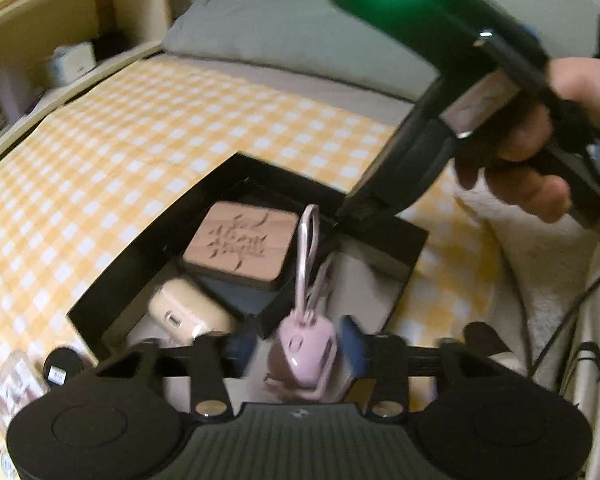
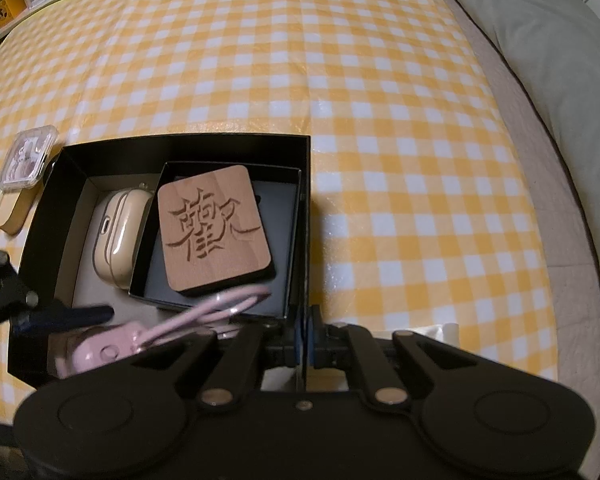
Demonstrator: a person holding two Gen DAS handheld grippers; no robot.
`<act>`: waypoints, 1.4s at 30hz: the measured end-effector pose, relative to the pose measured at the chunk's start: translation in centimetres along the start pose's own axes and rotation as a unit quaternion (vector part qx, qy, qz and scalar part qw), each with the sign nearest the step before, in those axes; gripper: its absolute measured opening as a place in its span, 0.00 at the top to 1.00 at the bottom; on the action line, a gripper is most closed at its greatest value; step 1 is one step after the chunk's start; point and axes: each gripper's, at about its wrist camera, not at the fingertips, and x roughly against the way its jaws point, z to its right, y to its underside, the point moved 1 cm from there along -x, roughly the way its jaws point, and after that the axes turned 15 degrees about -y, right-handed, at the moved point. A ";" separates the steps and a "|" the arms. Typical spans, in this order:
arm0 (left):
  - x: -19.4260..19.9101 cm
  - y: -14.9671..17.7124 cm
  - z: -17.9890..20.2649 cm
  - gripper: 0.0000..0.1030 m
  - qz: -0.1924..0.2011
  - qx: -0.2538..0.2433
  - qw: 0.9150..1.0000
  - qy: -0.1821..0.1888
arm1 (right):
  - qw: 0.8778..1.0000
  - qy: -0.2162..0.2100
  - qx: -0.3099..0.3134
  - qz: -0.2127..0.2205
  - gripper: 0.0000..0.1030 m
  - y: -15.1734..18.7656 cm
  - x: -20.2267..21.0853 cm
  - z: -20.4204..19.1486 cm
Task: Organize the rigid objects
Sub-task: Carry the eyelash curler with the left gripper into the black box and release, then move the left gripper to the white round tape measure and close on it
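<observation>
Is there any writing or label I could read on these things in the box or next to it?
Wooden tile: one carved Chinese-style character, too stylised to read surely.
Round black item's white label: too small and blurred.
Clear case: no legible text.
Pink gadget: none seen.

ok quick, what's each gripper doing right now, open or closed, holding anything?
Left gripper: open, the pink charger between its fingers, not pressed.
Right gripper: shut on the black box wall.

grey pillow [image 2: 540, 52], wooden shelf [image 1: 60, 12]
</observation>
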 end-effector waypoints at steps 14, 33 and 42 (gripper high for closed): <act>0.4 -0.3 -3.5 0.32 -0.074 0.118 0.990 -0.015 | 1.000 0.001 0.001 -0.001 0.96 0.0 -0.1 0.0; 6.9 -1.1 -5.3 0.00 -0.018 0.184 0.980 -0.076 | 1.000 0.002 0.002 -0.002 0.96 0.0 -0.3 0.1; 9.3 -0.3 -10.4 0.00 0.015 0.241 0.952 -0.186 | 1.000 0.002 0.002 -0.002 0.96 0.0 -0.2 -0.1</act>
